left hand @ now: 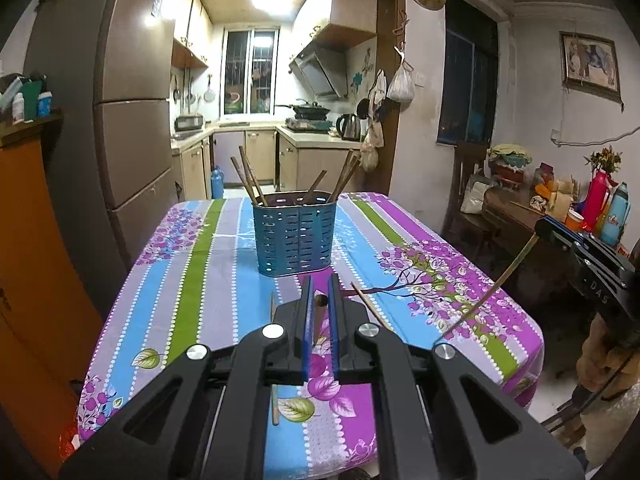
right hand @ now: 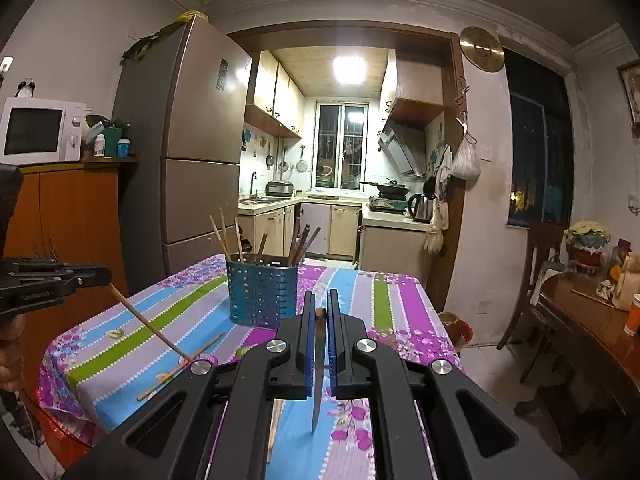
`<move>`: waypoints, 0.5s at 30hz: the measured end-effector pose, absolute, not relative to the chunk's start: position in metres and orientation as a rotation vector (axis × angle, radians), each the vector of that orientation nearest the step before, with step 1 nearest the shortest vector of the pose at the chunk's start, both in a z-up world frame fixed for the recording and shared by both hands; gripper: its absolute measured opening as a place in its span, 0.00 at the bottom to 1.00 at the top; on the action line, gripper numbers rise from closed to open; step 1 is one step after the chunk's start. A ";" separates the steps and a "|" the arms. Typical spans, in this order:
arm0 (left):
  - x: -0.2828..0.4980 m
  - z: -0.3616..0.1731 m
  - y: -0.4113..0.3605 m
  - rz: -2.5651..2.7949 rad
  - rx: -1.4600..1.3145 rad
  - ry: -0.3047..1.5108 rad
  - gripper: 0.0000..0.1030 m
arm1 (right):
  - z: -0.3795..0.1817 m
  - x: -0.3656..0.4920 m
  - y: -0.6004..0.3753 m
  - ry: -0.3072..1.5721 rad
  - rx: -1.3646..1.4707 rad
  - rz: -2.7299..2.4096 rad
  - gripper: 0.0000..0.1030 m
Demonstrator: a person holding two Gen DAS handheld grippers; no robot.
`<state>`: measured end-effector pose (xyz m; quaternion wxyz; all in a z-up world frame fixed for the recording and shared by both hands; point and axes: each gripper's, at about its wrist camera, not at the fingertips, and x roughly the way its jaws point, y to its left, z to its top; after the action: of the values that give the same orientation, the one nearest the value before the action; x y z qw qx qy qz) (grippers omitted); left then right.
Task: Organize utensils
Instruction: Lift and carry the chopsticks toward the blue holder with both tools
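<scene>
A table w/ a striped floral tablecloth (left hand: 192,264) in purple, blue, green & grey is seen in a dining rm that opens onto a lit kitchen. A blue perforated utensil holder (left hand: 295,233) is set upright near the cloth's middle, w/ several chopsticks (left hand: 250,178) leaned inside. One chopstick (left hand: 319,320) is clenched btwn the pads of the left gripper (left hand: 319,292), held above the cloth, near side of the holder. Another chopstick (right hand: 319,360) is pinched likewise in the right gripper (right hand: 319,304), its tip hung down over the cloth. Loose chopsticks (right hand: 180,366) are left flat on the near part of the cloth. A fridge (right hand: 192,152) & microwave (right hand: 40,130) are placed left of the doorway; a dark wooden side table (right hand: 580,320) is at right.
</scene>
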<state>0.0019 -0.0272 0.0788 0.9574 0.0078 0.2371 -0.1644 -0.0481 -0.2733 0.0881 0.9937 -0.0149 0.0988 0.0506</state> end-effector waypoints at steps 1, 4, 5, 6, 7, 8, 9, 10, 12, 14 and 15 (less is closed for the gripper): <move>0.004 0.080 -0.028 -0.337 0.014 0.488 0.05 | 0.093 -0.044 -0.275 0.202 -0.027 0.108 0.07; 0.013 0.089 -0.032 -0.346 0.017 0.503 0.05 | 0.105 -0.035 -0.274 0.207 -0.025 0.127 0.07; 0.015 0.091 -0.032 -0.347 0.019 0.506 0.05 | 0.108 -0.033 -0.274 0.207 -0.027 0.132 0.07; 0.018 0.093 -0.032 -0.350 0.021 0.511 0.05 | 0.112 -0.029 -0.273 0.210 -0.028 0.141 0.07; 0.020 0.095 -0.033 -0.352 0.023 0.516 0.05 | 0.115 -0.026 -0.271 0.214 -0.028 0.151 0.07; 0.023 0.097 -0.033 -0.354 0.025 0.521 0.05 | 0.118 -0.023 -0.270 0.219 -0.028 0.161 0.07; 0.025 0.099 -0.033 -0.355 0.028 0.526 0.05 | 0.121 -0.021 -0.268 0.224 -0.027 0.170 0.07; 0.028 0.101 -0.034 -0.355 0.032 0.531 0.05 | 0.125 -0.018 -0.266 0.230 -0.027 0.184 0.07; 0.031 0.107 -0.034 -0.360 0.034 0.535 0.05 | 0.132 -0.012 -0.260 0.240 -0.024 0.210 0.07; 0.036 0.114 -0.034 -0.360 0.038 0.531 0.05 | 0.142 -0.004 -0.254 0.253 -0.016 0.244 0.07; 0.039 0.118 -0.034 -0.360 0.038 0.524 0.05 | 0.145 -0.001 -0.252 0.257 -0.012 0.255 0.07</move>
<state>0.0386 -0.0337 0.1184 0.9497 0.0187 0.2577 -0.1769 -0.0010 -0.2525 0.1450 0.9837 -0.0059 0.1278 0.1266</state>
